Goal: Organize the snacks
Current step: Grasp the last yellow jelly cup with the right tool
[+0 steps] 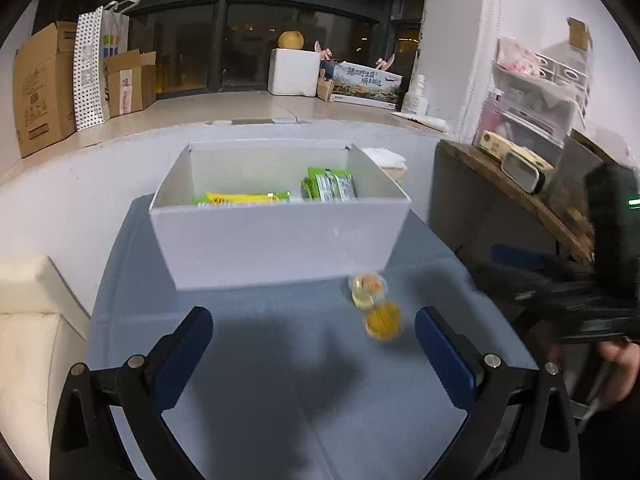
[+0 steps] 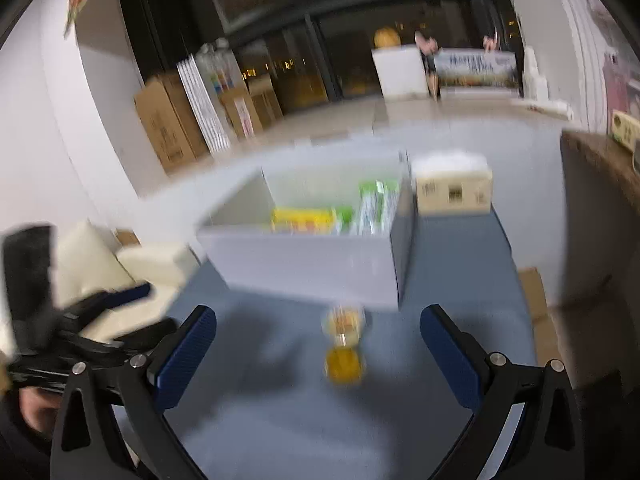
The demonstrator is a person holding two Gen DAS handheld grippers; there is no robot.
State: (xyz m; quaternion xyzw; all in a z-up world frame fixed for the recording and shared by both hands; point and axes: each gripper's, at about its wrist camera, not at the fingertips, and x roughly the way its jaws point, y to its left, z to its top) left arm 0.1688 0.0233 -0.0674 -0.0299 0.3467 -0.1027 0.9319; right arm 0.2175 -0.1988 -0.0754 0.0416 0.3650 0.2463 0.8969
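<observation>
Blue table; white box, dark window behind.

A lived-in home room is showing here: cardboard boxes and a dotted paper bag are standing along the dark window's ledge, and a cream cushioned seat is sitting beside the blue tabletop.

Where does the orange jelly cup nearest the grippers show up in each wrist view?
Left wrist: orange jelly cup sits right of centre on the blue table top, close to the right finger.
Right wrist: the same cup sits near centre between the fingers, blurred.
Shared landmark: the white box just behind it.
</observation>
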